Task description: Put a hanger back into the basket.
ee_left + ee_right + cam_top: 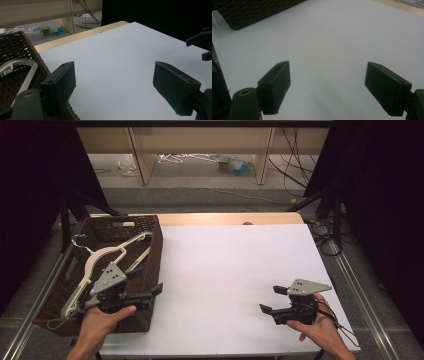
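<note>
Nearest the camera, at the lower left of the high view, the left gripper [147,284] hung over the near right corner of the wicker basket [152,245] with its jaws spread and nothing between them, while the cream clothes hanger [95,262] lay loose inside the basket just left of it. That looked like the hanger already dropped in. At the lower right, the right gripper [272,299] waited over the bare white desk [225,270], jaws spread and empty; the next move probably called for drawing the left hand clear of the basket.

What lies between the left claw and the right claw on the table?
Nothing: the high view shows bare white table between the left claw and the right claw.
</note>
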`<state>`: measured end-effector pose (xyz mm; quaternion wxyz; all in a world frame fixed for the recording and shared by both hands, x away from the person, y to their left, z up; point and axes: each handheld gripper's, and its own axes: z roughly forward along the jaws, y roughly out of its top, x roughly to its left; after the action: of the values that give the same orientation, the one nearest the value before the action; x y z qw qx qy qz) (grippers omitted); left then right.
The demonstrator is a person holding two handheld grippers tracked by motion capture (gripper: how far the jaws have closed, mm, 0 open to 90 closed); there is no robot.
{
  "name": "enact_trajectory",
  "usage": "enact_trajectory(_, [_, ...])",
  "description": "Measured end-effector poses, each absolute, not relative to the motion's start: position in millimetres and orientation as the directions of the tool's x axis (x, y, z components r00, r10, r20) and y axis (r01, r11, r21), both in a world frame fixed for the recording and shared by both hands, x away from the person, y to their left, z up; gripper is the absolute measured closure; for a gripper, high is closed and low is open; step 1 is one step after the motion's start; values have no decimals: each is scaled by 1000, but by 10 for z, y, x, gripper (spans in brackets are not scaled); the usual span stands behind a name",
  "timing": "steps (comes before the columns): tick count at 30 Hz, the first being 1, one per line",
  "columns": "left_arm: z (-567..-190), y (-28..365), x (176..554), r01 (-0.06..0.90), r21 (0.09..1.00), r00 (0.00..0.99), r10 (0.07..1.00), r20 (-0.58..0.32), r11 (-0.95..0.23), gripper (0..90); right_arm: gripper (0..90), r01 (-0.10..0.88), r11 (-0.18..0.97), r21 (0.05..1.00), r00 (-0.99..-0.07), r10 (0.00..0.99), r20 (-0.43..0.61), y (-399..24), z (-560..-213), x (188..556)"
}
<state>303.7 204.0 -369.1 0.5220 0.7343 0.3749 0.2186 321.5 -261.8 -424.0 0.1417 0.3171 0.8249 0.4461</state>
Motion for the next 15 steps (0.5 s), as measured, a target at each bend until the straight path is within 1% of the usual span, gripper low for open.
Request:
enact_trajectory(3, [-3731, 1983, 2997, 317, 931, 630, 774, -65, -180, 184, 217, 408, 397, 822, -763, 642, 68, -2599, -4246, 3205])
enact_trajectory(10, [-3825, 1824, 2873, 301, 931, 662, 748, -48, -207, 184, 214, 392, 382, 837, -763, 643, 64, -2564, -4254, 3179])
enact_trajectory(11, [-3835, 1801, 2856, 304, 932, 665, 745, -59, -198, 184, 214, 390, 380, 839, -761, 646, 62, -2559, -4256, 3174])
enact_trajectory(14, [-3867, 1755, 2824, 285, 936, 675, 737, -43, -206, 183, 213, 382, 373, 845, -762, 645, 60, -2553, -4255, 3166])
enact_trajectory(15, [-3884, 1734, 2809, 296, 934, 673, 737, -56, -199, 183, 213, 384, 371, 845, -765, 641, 66, -2549, -4255, 3163])
